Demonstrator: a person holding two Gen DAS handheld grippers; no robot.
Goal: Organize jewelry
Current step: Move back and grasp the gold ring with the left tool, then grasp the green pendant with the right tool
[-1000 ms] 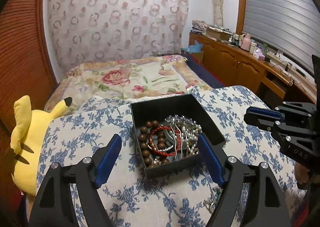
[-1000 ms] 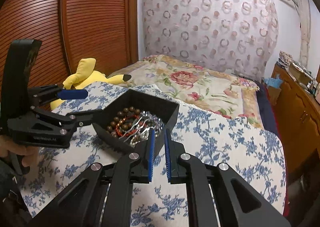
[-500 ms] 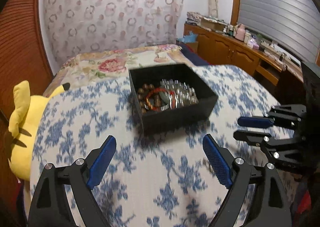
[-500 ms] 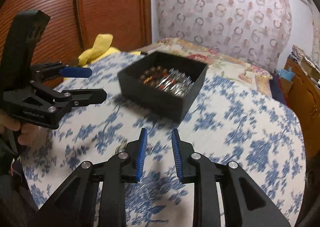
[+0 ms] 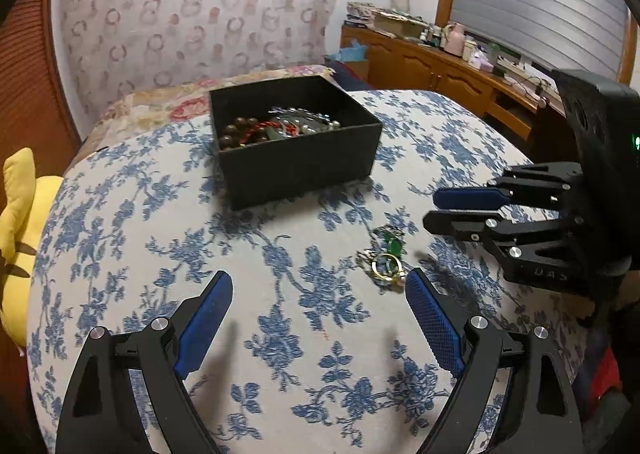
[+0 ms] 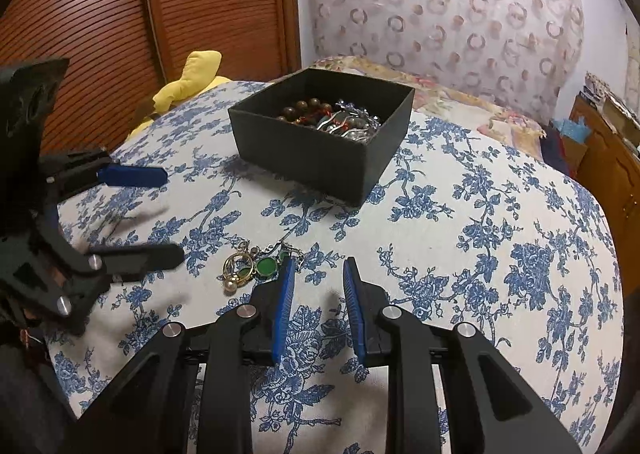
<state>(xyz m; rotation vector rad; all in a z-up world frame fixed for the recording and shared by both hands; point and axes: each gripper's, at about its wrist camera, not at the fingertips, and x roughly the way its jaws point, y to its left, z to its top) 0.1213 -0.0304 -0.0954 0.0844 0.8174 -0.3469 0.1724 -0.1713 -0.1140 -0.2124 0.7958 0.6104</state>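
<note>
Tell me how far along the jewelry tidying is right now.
Mostly done: the black box already holds bead bracelets and silver chains. Nothing is in hand: the left gripper is wide open and the right gripper has just been opening, both empty. Left: the small cluster with gold rings and green stones lies loose on the floral cloth, just beside the right gripper's fingertips.

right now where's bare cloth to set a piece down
Free: the tablecloth right of the black box, and the stretch between the box and the left gripper. Crowded: around the loose jewelry, between both grippers.
</note>
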